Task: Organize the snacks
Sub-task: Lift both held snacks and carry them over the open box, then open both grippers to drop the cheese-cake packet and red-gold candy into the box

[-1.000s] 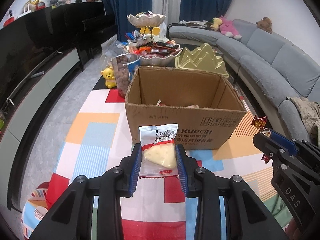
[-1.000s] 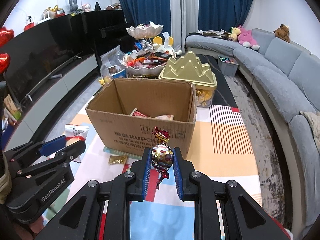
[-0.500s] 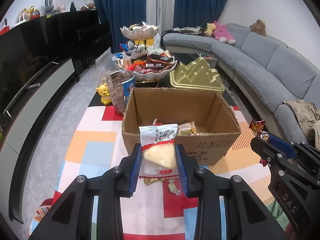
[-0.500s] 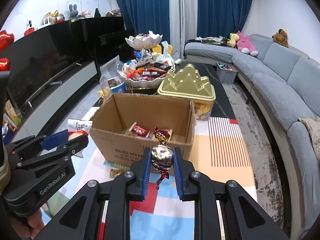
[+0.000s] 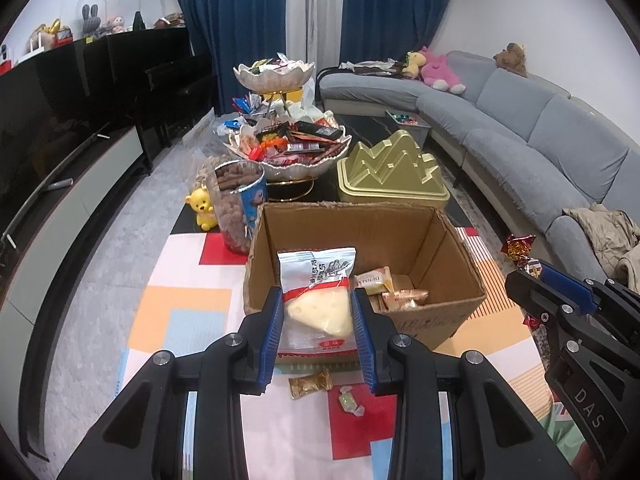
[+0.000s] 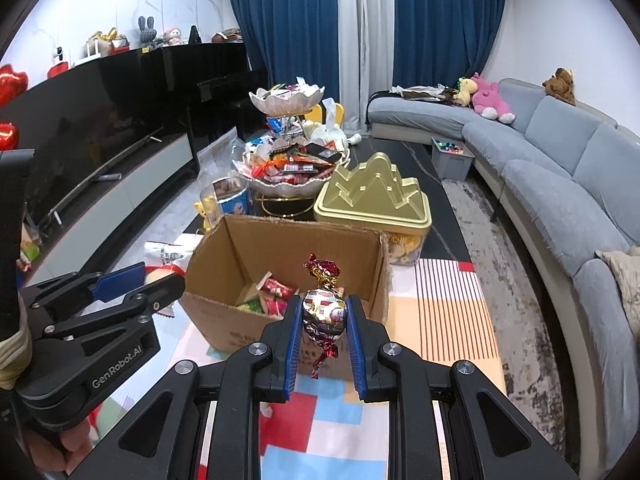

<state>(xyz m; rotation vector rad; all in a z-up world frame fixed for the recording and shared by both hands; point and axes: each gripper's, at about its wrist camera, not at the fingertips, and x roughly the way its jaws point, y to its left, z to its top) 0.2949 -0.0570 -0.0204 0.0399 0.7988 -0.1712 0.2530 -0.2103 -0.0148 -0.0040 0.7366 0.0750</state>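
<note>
My left gripper [image 5: 317, 326] is shut on a white snack packet [image 5: 318, 300] with a yellow wedge printed on it, held above the near wall of the open cardboard box [image 5: 460, 240]. My right gripper [image 6: 323, 326] is shut on a foil-wrapped round candy [image 6: 324, 310], held above the near edge of the same box [image 6: 224, 248]. Several wrapped snacks lie inside the box. Each gripper shows at the edge of the other's view, the right one [image 5: 560, 304] and the left one [image 6: 120, 284].
Two loose candies [image 5: 310, 384] lie on the colourful mat [image 5: 180, 320] in front of the box. Behind the box stand a tiered snack bowl [image 5: 288, 156], a gold tin [image 5: 390, 176], a cup of brown snacks [image 5: 236, 204] and a yellow bear figure [image 5: 202, 208]. A grey sofa [image 5: 540, 152] curves along the right.
Both grippers have risen and moved forward toward the box with their snacks still held. The inside of the box has come into view.
</note>
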